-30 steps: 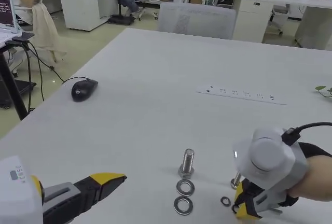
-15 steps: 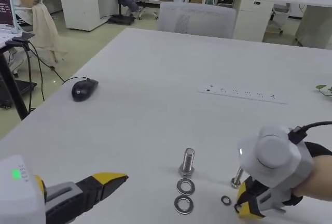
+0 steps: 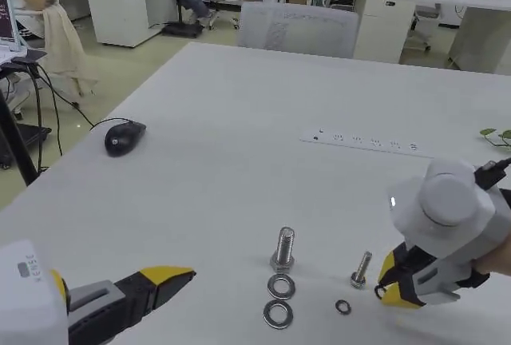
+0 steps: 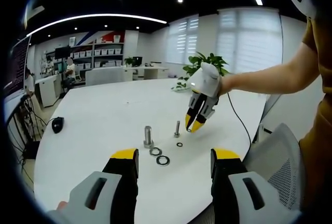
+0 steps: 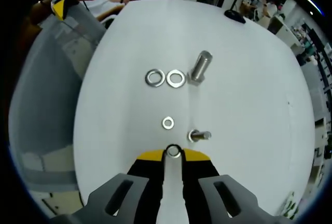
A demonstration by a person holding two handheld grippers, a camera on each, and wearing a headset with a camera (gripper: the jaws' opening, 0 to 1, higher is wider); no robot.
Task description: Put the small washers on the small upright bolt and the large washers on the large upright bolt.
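I keep my right gripper (image 5: 174, 154) clamped on a small washer (image 5: 169, 152) at its tips, with the small bolt (image 5: 199, 136) just ahead for threading (left gripper (image 4: 175, 155) gapes, holding nothing).

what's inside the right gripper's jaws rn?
A small silver metal washer, pinched at the yellow tips of the right gripper. Its lower edge is covered by the jaws.

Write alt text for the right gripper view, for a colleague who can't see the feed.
The right tongs pinch a small washer close to the small upright bolt on the white table. A second small washer lies loose near that bolt; farther out, two large washers lie next to the large bolt.
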